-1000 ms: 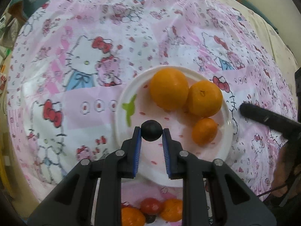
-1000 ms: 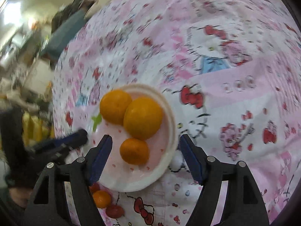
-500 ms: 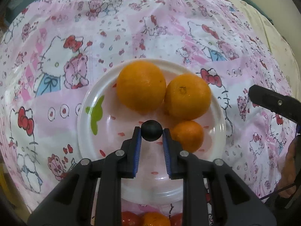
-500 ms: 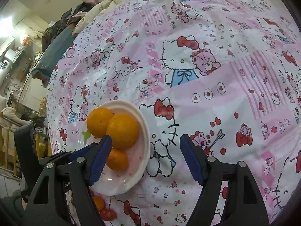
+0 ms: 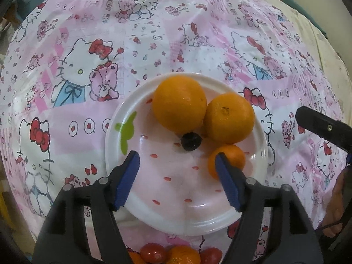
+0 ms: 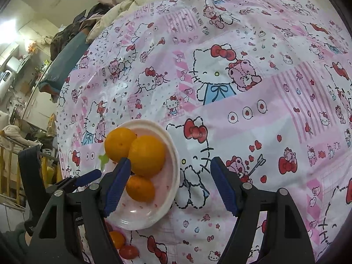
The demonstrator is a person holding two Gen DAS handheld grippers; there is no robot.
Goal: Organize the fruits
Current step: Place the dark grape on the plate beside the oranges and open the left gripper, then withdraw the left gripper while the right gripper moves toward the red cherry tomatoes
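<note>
A white plate [image 5: 123, 149] [image 6: 173, 154] on the pink cartoon cloth holds two big oranges [image 5: 179, 104] [image 5: 230, 118], a small orange [image 5: 230, 156] [image 6: 140, 188] and a small dark round fruit [image 5: 191, 140]. My left gripper [image 5: 177, 165] hovers over the plate, its jaws opening with nothing between them; the dark fruit lies free on the plate just beyond its fingertips. My right gripper [image 6: 168, 176] stands open over the plate's right rim and the cloth, holding nothing. The left gripper's finger [image 6: 88, 177] shows at the left of the right wrist view.
Small tomatoes and little oranges [image 5: 169, 253] [image 6: 117, 239] lie on the cloth just in front of the plate. The right gripper's finger [image 5: 319, 127] reaches in beside the plate. Room clutter and a wooden rail [image 6: 8, 167] lie beyond the cloth's left edge.
The left gripper let go of the dark fruit, which now rests on the plate by the oranges. The right gripper's view swung away from the plate toward the cloth.
</note>
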